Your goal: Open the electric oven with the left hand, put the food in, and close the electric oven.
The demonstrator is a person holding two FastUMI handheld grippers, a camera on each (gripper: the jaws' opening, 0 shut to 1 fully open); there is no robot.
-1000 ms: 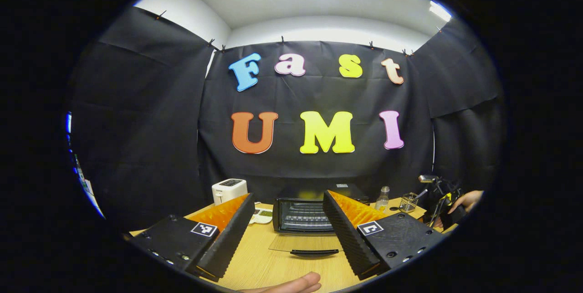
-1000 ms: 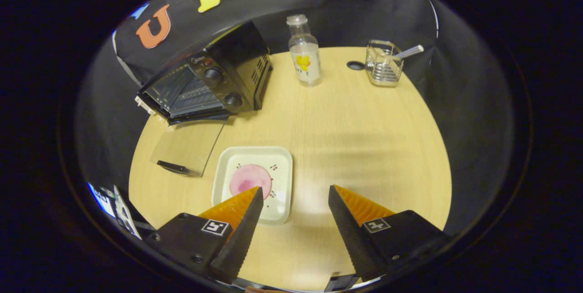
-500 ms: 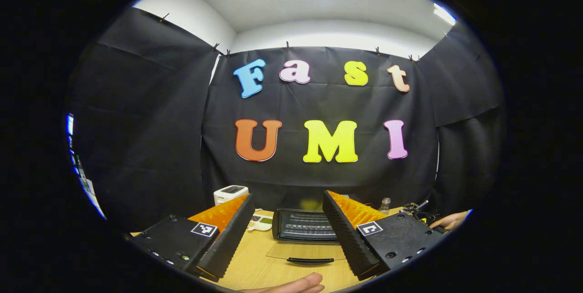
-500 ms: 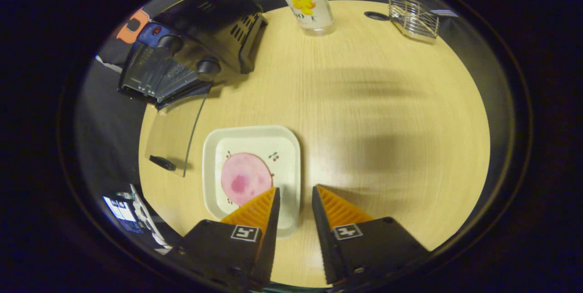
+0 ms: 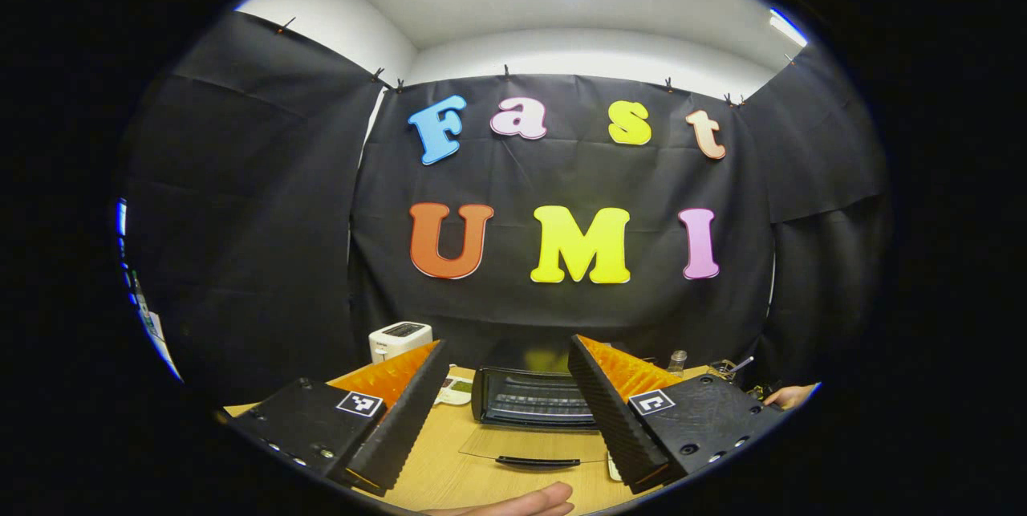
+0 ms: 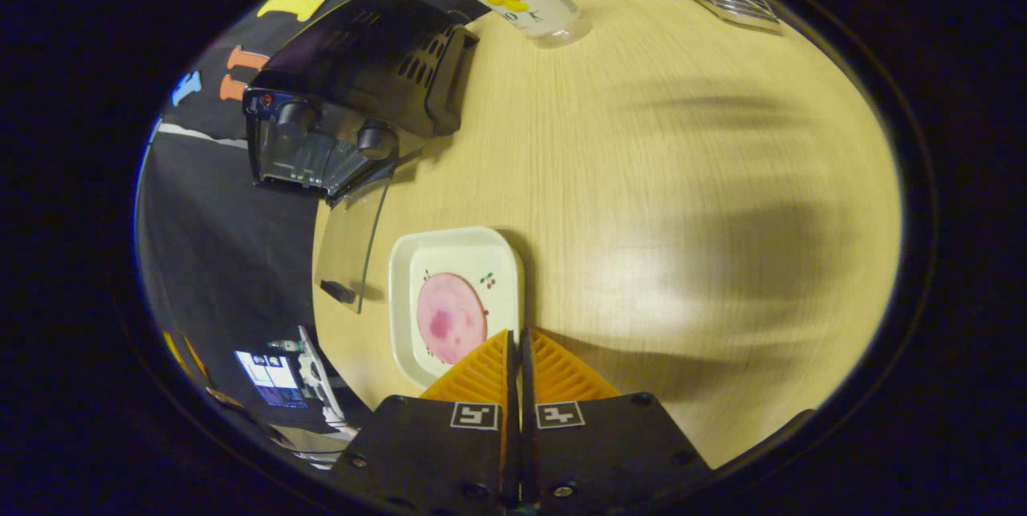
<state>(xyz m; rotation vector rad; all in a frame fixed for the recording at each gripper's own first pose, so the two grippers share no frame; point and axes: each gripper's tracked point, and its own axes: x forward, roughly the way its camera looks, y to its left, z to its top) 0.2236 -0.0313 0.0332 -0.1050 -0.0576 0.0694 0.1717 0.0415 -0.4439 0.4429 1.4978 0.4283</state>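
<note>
Right gripper view: table (image 6: pixel 682 179), then electric oven (image 6: pixel 353 99) at far left, glass door (image 6: pixel 349 247) lying flat. Plate (image 6: pixel 453 299) with pink food (image 6: pixel 451 318) sits just right of the door. Right gripper (image 6: pixel 518 339) fingers pinched together on the plate's near right rim. Left gripper (image 5: pixel 507 359) wide open, empty, facing the oven cavity.
</note>
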